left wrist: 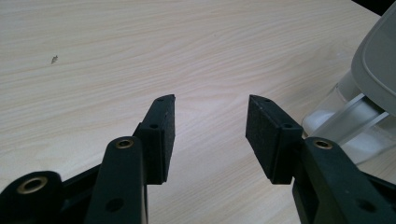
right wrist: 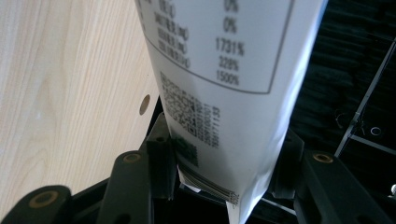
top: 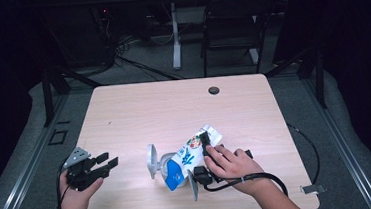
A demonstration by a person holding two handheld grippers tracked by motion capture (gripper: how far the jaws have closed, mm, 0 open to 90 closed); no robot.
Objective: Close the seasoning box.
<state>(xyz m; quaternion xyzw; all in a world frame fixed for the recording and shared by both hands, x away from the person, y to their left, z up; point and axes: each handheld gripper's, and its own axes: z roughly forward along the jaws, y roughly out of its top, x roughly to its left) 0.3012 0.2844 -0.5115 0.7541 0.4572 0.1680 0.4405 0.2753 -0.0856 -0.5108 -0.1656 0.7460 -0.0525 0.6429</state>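
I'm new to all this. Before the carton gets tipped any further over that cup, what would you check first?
1. Right gripper clamped on carton: ok, jaws squeeze its sealed end.
2. Carton's blue end over cup: ok, it rests at the rim.
3. Cup lid out of the way: ok, flipped open.
4. Left gripper free: ok, open, nothing between its jaws.
5. Cup steadied: not ok, left gripper is apart from it.
6. Carton opened for pouring: cannot tell.
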